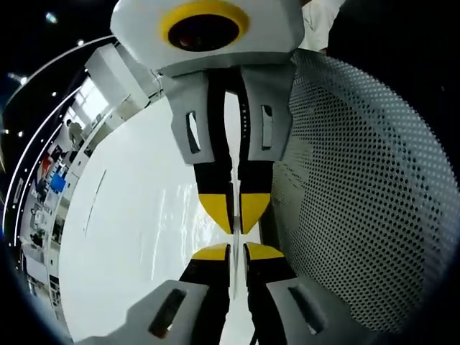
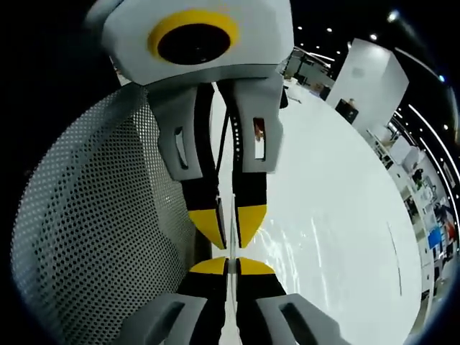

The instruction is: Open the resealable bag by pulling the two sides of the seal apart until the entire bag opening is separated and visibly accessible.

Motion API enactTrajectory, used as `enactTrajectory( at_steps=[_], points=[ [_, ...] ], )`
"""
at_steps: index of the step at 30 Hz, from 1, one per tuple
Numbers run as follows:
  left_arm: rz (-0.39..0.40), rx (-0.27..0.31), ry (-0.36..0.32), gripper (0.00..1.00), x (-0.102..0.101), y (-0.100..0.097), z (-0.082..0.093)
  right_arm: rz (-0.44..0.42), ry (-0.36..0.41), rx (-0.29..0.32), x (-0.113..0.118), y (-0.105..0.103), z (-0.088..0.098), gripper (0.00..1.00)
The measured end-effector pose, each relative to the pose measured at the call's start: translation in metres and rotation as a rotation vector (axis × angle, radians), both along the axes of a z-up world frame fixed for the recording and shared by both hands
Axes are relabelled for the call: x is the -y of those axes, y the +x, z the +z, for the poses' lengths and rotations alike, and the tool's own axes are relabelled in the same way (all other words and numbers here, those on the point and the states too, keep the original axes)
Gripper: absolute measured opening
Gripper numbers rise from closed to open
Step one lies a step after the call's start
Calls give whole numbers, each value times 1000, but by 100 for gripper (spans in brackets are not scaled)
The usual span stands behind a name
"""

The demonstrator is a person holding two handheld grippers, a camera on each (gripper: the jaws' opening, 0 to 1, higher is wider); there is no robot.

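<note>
Bag (image 1: 235, 215) seen edge-on, pinched between your two grippers, tips facing each other over the white table (image 1: 136, 237).

In the left gripper view your left gripper (image 1: 237, 253) has its jaws together on the bag's thin clear edge, and the right gripper (image 1: 235, 215) clamps the same edge from just above. The right gripper view mirrors this: right gripper (image 2: 230, 267) below, left gripper (image 2: 231, 228) above. Perforated mesh panel (image 1: 366, 194) sits right of the bag in the left view, left of it (image 2: 93, 230) in the right view.
</note>
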State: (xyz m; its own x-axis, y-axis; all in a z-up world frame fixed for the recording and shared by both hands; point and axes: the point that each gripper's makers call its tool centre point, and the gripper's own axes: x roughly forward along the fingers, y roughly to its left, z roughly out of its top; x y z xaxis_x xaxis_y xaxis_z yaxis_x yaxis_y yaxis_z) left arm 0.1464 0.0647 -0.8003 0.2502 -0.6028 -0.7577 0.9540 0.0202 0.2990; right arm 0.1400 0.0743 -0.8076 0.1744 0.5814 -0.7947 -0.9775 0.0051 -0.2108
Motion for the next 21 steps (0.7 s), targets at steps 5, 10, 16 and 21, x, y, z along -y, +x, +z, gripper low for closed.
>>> enactTrajectory(
  at_steps=[5, 10, 16, 21],
  points=[
    [-2, -1, 10, 0, -1, -1, -1, 5, -6, 7, -1, 1, -1, 0],
    [2, 28, 6, 0, -1, 2, 0, -5, 3, 2, 0, 5, 1, 0],
    [-8, 21, 16, 0, -1, 0, -1, 2, -1, 1, 1, 2, -1, 0],
    [4, 5, 3, 0, -1, 0, -1, -11, 6, -8, 4, 1, -2, 0]
  ],
)
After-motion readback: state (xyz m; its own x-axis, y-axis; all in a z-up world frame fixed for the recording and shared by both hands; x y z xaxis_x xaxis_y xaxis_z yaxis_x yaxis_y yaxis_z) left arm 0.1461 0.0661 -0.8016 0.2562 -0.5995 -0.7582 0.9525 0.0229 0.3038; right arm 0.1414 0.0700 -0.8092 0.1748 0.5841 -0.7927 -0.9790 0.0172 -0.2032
